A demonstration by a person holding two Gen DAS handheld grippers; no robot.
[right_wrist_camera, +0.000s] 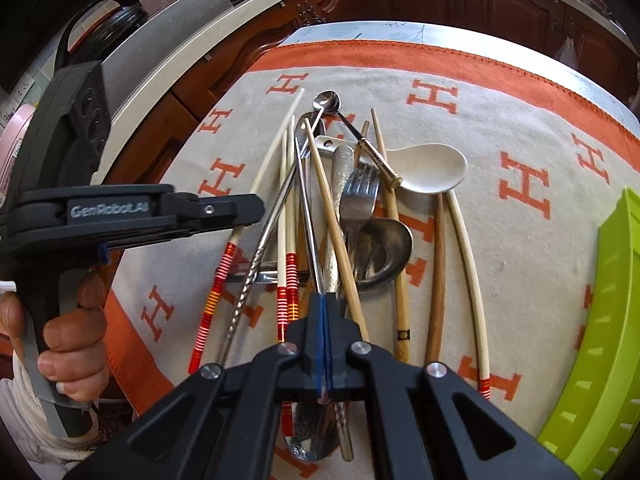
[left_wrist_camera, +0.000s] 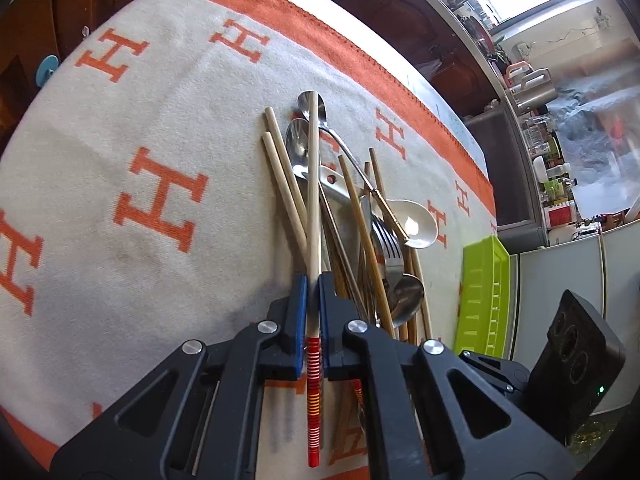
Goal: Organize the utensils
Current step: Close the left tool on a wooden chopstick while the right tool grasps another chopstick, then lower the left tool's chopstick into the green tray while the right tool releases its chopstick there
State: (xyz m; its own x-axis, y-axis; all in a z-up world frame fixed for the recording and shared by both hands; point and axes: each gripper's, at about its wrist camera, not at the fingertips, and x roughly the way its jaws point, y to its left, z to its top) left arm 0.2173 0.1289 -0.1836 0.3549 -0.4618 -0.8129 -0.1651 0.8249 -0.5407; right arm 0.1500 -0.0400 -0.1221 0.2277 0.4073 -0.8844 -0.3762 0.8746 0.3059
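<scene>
Several utensils heaped on cream blanket with orange H letters (left_wrist_camera: 168,128): pale wooden chopstick with red-striped end (left_wrist_camera: 314,216), steel spoon with long thin handle (right_wrist_camera: 306,184), steel fork (right_wrist_camera: 358,196), white ceramic spoon (right_wrist_camera: 434,170). Left gripper (left_wrist_camera: 313,316) clamped on chopstick, tip pointing away over pile. Right gripper (right_wrist_camera: 324,340) pinched on thin spoon handle, running lengthwise away. Green slotted plastic tray (right_wrist_camera: 596,344) lying right of pile.

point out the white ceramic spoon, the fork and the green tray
white ceramic spoon (right_wrist_camera: 436,168), right wrist view, on its bowl
fork (right_wrist_camera: 362,184), right wrist view, on its tines
green tray (left_wrist_camera: 482,292), left wrist view, on its slotted wall
</scene>
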